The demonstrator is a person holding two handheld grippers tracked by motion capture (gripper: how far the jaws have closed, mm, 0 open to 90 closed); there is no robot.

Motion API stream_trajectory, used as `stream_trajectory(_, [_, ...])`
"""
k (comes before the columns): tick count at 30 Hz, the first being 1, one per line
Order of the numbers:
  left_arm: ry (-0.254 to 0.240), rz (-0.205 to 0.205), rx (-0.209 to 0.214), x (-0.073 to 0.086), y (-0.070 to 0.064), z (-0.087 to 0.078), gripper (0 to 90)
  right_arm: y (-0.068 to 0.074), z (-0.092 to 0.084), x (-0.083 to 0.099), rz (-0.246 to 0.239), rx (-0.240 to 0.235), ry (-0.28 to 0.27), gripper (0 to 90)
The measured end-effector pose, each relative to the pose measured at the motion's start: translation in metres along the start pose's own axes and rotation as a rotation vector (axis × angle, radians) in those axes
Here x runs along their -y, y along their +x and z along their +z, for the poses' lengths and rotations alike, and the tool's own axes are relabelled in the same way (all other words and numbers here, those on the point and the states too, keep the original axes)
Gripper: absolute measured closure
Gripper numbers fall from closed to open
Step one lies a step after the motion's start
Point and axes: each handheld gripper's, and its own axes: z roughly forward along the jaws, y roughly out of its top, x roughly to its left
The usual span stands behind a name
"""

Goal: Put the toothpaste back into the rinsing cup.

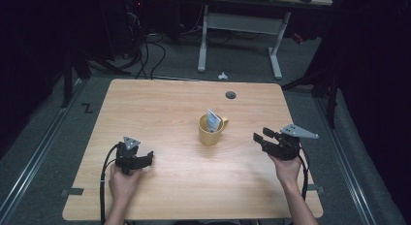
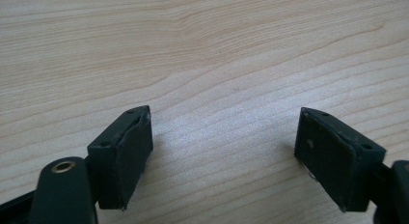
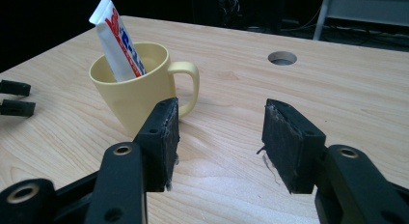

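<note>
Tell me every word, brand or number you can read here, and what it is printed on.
Tube standing in the yellow mug: red and blue print runs along it, but it is too blurred and partly hidden to read.
Mug, table and both tools: no lettering visible.

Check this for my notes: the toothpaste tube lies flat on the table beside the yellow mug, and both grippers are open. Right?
Not quite. The toothpaste tube stands inside the yellow mug, as the right gripper view shows. Both grippers are open.

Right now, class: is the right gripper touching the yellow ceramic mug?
Apart. The high view shows bare wooden table between the right gripper and the yellow ceramic mug.
</note>
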Motion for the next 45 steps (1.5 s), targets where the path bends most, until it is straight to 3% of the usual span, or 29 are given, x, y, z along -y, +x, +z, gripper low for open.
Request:
stream_trajectory(29, [0.0,0.0,0.0,0.0,0.0,0.0,21.5,-0.003,0.012,0.021,0.024,0.014,0.048,47.8])
stream_trajectory(45, [0.0,0.0,0.0,0.0,0.0,0.0,21.5,-0.001,0.024,0.028,0.011,0.025,0.082,47.8])
